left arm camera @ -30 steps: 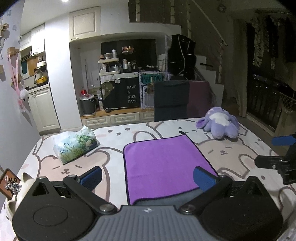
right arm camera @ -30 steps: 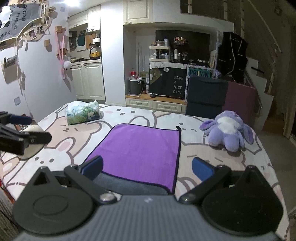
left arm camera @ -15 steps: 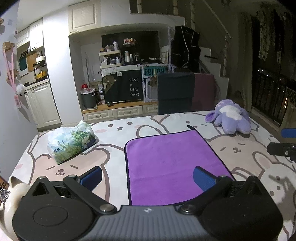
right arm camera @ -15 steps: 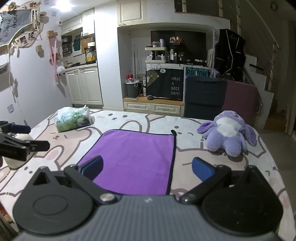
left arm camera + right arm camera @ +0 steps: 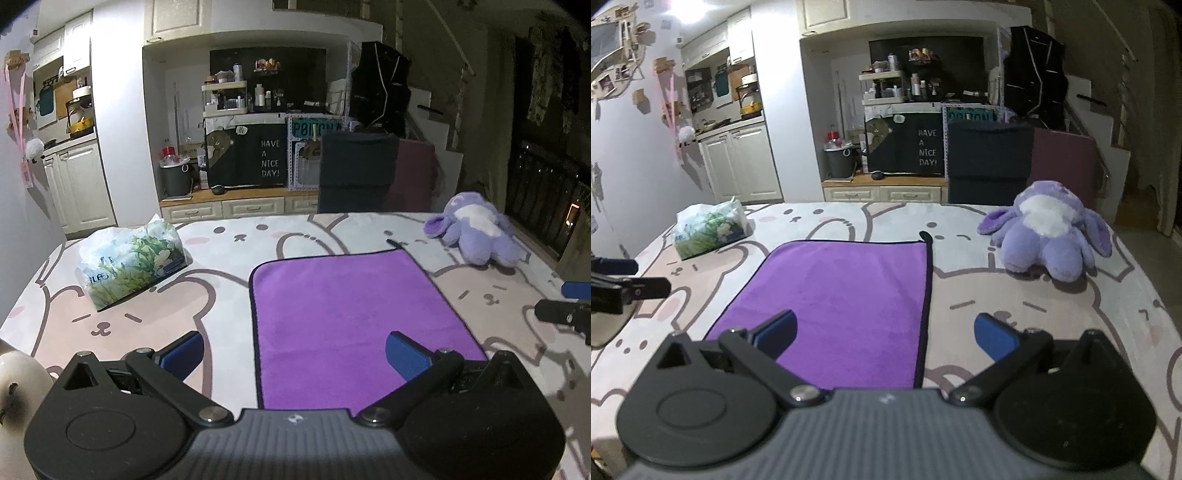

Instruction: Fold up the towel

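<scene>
A purple towel (image 5: 354, 317) with a dark hem lies flat and unfolded on the bunny-print table cover (image 5: 229, 251); it also shows in the right wrist view (image 5: 849, 302). My left gripper (image 5: 294, 356) is open and empty, held above the towel's near left corner. My right gripper (image 5: 884, 338) is open and empty, held above the towel's near right corner. The right gripper's fingers (image 5: 561, 314) show at the right edge of the left wrist view. The left gripper's fingers (image 5: 631, 290) show at the left edge of the right wrist view.
A tissue pack (image 5: 133, 262) lies at the far left of the table. A purple plush bunny (image 5: 1049, 232) sits at the far right. A white rounded object (image 5: 18, 384) is at the near left. A dark chair (image 5: 358, 173) and low cabinets stand behind the table.
Both grippers have pulled back toward me and risen a little, so more of the towel's near part shows. The towel has not moved and the jaws stay open.
</scene>
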Motion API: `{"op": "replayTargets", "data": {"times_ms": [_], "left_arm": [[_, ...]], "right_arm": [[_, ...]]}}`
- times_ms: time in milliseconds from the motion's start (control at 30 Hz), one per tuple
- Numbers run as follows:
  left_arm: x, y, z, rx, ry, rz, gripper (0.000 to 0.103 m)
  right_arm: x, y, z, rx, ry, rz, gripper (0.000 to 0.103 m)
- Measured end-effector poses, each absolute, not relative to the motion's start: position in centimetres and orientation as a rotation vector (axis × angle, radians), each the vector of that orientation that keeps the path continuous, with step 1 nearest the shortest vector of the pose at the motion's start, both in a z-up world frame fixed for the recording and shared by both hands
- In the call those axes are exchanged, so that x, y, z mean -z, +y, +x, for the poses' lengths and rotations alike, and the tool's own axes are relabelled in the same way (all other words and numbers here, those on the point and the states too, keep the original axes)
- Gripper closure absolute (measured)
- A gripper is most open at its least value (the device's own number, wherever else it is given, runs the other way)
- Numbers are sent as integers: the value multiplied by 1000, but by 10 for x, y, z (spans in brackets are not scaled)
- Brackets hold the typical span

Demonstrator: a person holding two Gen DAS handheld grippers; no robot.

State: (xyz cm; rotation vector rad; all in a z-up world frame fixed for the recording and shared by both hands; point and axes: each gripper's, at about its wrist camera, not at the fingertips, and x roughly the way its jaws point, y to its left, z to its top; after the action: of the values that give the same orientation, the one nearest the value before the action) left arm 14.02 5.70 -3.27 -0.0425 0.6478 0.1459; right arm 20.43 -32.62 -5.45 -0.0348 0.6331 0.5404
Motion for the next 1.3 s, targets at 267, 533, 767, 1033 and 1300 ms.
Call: {"op": "replayTargets", "data": {"times_ms": [267,533,767,1033,1300], "left_arm": [[52,75,150,-126,715,-78,0],[69,87,156,-32,731,-70,0],[80,95,159,78,752,-115,0],[92,97,160,151,815,-122,8],[98,97,160,190,868,-136,14]], "right_arm": [[77,-326,224,-493,651,-47,0],[93,-335,243,-625,691,23,0],[104,-332,244,-744,729,-1,0],[116,-330,247,-791,841,-13,4],[128,-329,247,-817,913,-37,31]]}}
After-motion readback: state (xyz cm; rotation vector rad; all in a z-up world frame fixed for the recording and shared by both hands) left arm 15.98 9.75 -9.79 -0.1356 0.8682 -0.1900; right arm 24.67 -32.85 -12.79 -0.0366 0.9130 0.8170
